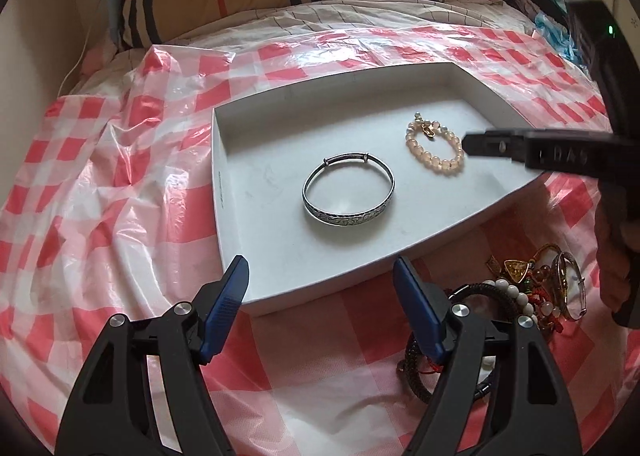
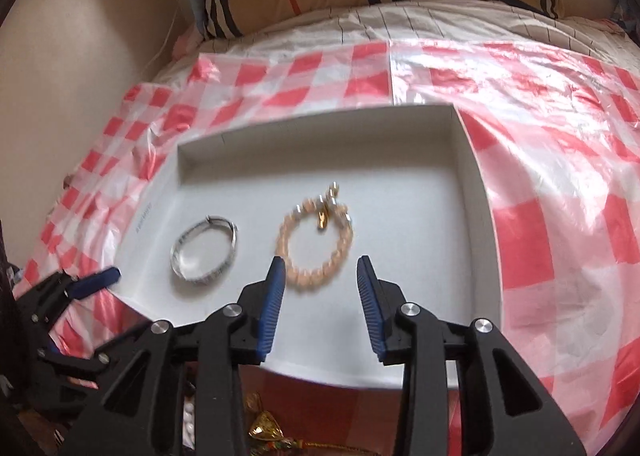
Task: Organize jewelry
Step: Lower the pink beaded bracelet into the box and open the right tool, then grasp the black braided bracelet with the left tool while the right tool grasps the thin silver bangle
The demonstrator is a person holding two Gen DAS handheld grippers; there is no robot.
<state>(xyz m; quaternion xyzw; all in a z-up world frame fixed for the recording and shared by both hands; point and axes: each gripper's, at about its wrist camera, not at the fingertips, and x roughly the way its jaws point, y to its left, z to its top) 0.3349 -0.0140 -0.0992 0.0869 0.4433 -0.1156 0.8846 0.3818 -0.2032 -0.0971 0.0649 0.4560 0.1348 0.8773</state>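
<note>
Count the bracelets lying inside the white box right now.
2. The silver bangle lies near the middle of the white box; the peach bead bracelet lies to its right, apart from it. More jewelry sits outside the box, uncounted.

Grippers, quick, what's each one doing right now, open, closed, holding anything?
Left gripper: open, holding nothing, near the white tray.
Right gripper: open, empty, just short of the peach bead bracelet.

raised letters reading roughly "das" on the right gripper (image 1: 556, 154); tray (image 1: 221, 192) print unreadable
</note>
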